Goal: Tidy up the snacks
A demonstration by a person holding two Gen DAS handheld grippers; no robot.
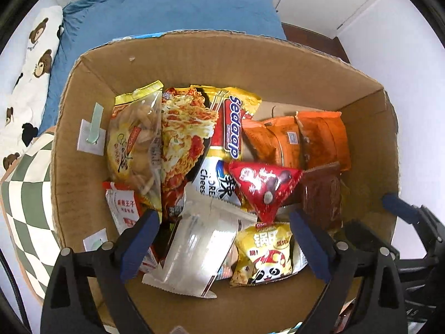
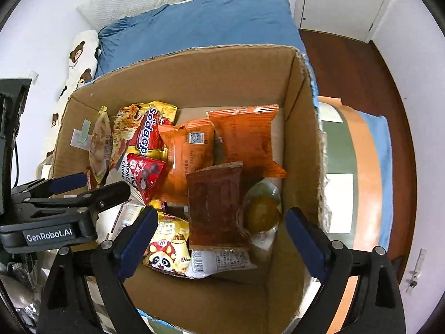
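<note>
An open cardboard box (image 1: 194, 61) (image 2: 222, 78) holds several snack packets. My left gripper (image 1: 224, 220) hangs open over a silver packet (image 1: 200, 247), a yellow panda packet (image 1: 264, 253) and a red triangular packet (image 1: 264, 186); its pads touch none of them. My right gripper (image 2: 221, 214) stands open above a brown packet (image 2: 217, 206) and a clear-wrapped round yellow cake (image 2: 262, 213), gripping neither. Sedaap noodles (image 1: 230, 128) and orange packets (image 2: 244, 136) lie farther back. Each gripper shows in the other's view, the left gripper (image 2: 94, 185) at the left and the right gripper (image 1: 375, 217) at the right.
Blue bedding (image 1: 167, 8) lies behind the box, with a bear-print cloth (image 1: 30, 69) and a green checkered cushion (image 1: 25, 200) on its left. Dark wood floor (image 2: 347, 69) and white doors are at the right. The box walls close in on both sides.
</note>
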